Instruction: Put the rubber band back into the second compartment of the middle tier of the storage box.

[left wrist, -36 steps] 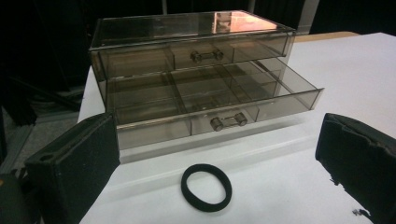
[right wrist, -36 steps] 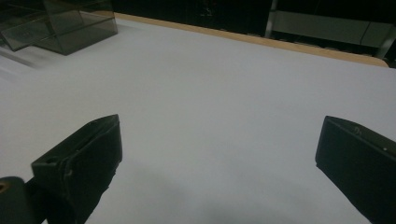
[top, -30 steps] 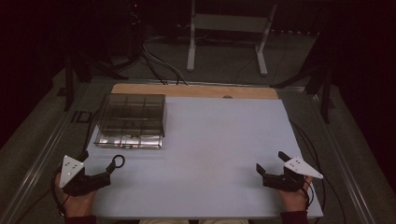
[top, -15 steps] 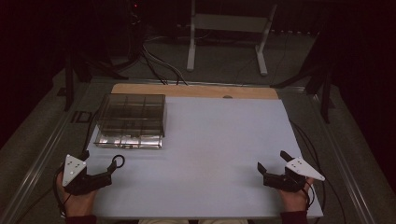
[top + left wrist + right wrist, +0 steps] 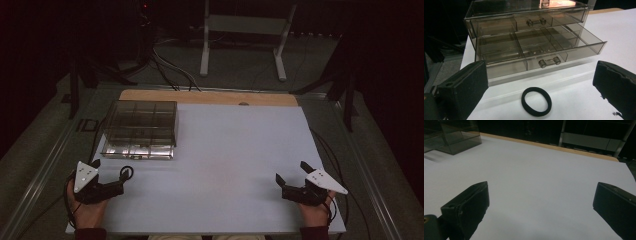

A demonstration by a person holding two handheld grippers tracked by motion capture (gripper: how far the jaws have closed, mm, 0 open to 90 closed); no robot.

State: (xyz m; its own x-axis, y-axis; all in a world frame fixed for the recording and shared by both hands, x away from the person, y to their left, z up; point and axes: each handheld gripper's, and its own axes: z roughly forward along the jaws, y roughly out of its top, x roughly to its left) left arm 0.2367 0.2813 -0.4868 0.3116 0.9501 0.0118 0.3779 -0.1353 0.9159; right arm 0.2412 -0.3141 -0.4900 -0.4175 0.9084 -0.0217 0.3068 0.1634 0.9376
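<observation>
A person's left gripper rests near the tabletop's near-left corner, jaws spread wide, with a black hair tie lying flat on the white surface just ahead of them and untouched. Behind the tie stands a smoky clear drawer organizer toward the far-left corner, its lower drawer pulled partly out to show empty compartments, the upper drawer shut.

The step in hand appears to be picking up the hair tie, likely for the open drawer. Done well, that would mean lowering the jaws over one side of the loop and pinching its band, since the thin ring lies flush and could slip or skid on the smooth top. The drawer front sits close behind the tie, so a forward push risks nudging it shut.

The right gripper, also released and holding nothing, lies near the near-right corner, well apart from the organizer. The wide middle and right of the tabletop are bare, giving free room; the left and near edges are close to the left hand.
</observation>
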